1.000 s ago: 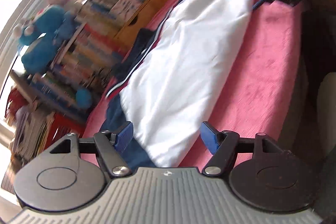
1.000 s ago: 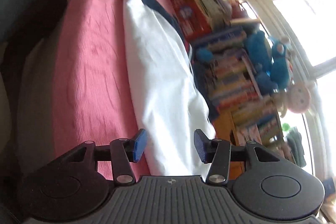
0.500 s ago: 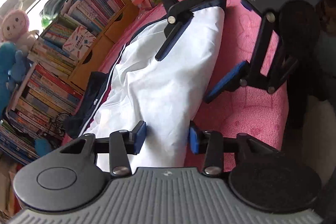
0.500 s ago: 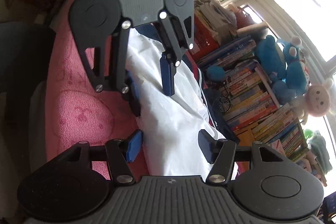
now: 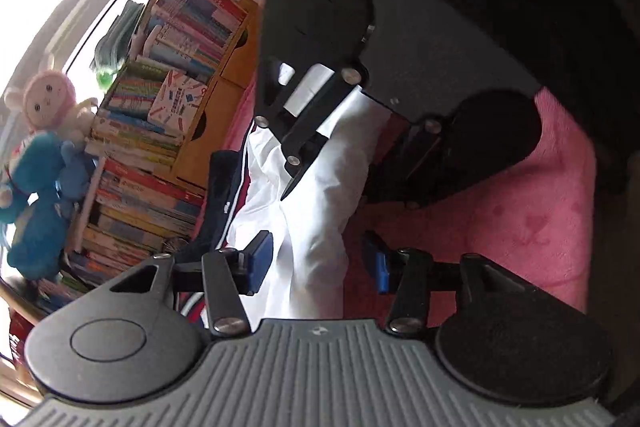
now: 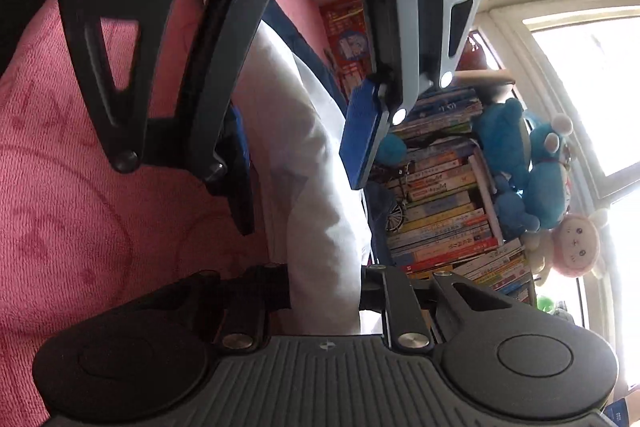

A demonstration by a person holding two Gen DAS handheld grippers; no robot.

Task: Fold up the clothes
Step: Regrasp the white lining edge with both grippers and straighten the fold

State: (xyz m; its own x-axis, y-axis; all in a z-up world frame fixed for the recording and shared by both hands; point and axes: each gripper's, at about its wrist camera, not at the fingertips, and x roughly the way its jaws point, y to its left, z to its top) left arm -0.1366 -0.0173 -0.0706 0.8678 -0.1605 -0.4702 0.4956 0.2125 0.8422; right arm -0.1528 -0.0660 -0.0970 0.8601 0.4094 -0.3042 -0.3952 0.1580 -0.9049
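Note:
A white garment with navy and red trim (image 5: pixel 316 211) lies bunched into a ridge on the pink blanket (image 5: pixel 520 211). My left gripper (image 5: pixel 318 263) is open, its blue pads (image 5: pixel 258 261) on either side of one end of the fold without closing on it. My right gripper (image 6: pixel 322 291) faces it from the other end, and the white garment (image 6: pixel 316 187) fills the gap between its jaws; the pads are hidden by cloth. Each gripper shows close in the other's view: the right (image 5: pixel 304 143) and the left (image 6: pixel 304 147).
Stacks of books and a wooden shelf (image 5: pixel 168 147) line the far side of the pink blanket (image 6: pixel 80 187). Blue and pink plush toys (image 5: pixel 40 163) sit by the window (image 6: pixel 592 99). A dark mass fills the upper right of the left wrist view.
The two grippers have come together from opposite ends, gathering the white garment into a short ridge. The right gripper's jaws have narrowed around the cloth; the left's have widened after a brief narrowing.

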